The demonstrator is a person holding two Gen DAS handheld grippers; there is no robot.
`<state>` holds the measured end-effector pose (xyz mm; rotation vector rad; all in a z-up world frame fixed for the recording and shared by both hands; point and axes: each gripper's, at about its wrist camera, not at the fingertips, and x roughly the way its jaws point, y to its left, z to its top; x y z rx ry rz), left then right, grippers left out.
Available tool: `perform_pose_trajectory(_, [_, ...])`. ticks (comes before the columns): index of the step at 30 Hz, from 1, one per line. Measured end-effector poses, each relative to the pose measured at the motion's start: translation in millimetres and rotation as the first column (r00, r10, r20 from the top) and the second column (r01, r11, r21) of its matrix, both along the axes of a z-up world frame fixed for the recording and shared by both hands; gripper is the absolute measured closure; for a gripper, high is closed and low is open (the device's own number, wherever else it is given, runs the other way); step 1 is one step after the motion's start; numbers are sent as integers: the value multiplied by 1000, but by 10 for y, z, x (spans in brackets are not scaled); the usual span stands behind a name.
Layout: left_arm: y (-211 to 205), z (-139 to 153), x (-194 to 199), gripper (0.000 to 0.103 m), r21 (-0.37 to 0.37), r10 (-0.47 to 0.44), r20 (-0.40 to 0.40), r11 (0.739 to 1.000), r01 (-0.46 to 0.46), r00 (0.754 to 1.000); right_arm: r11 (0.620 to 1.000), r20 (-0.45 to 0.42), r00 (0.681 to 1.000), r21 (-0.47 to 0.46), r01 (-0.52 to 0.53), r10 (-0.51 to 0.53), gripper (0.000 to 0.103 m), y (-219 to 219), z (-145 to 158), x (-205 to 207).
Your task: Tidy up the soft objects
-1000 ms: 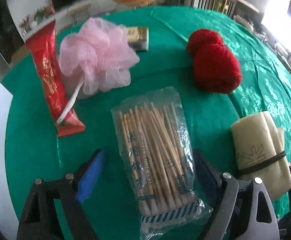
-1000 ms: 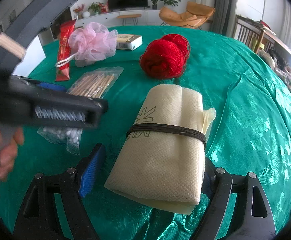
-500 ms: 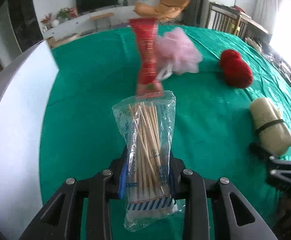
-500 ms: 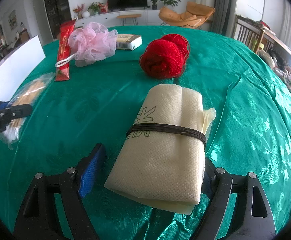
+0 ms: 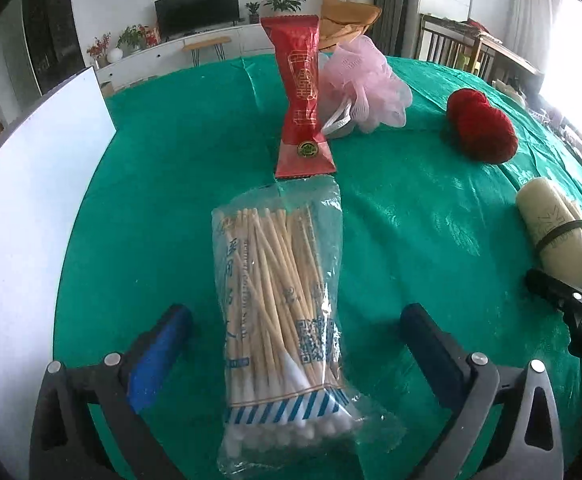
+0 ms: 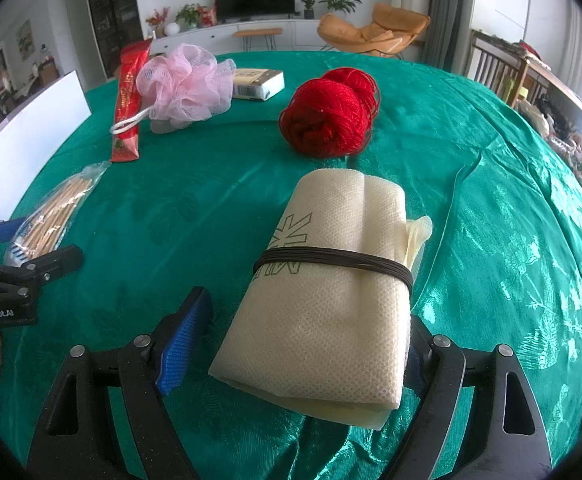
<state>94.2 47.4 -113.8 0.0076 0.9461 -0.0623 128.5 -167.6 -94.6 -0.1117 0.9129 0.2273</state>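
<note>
A clear bag of cotton swabs (image 5: 279, 312) lies on the green tablecloth between the fingers of my left gripper (image 5: 295, 336), which is open and apart from it. The bag also shows in the right wrist view (image 6: 51, 212). My right gripper (image 6: 307, 320) is open around a cream rolled cloth bag (image 6: 331, 292) tied with a dark band; the cloth also shows in the left wrist view (image 5: 559, 236). A red yarn ball (image 6: 331, 116), a pink bath pouf (image 6: 187, 84) and a red packet (image 6: 129, 100) lie farther back.
A white board (image 5: 23, 216) stands along the table's left edge. A small white box (image 6: 257, 84) lies behind the pouf. My left gripper shows in the right wrist view (image 6: 7, 280) at the left. Chairs and furniture stand beyond the table.
My left gripper closed on the swab bag, carried it leftward toward the white board, set it on the cloth and opened. My right gripper and the rolled cloth have not moved.
</note>
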Motion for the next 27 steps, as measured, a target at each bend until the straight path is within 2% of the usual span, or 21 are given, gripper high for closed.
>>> perform_pose_trajectory(27, [-41,18,43,0,0,0,-1,1000,0,1000,1000,-1,1000,0,1,-1,18,0,7,9])
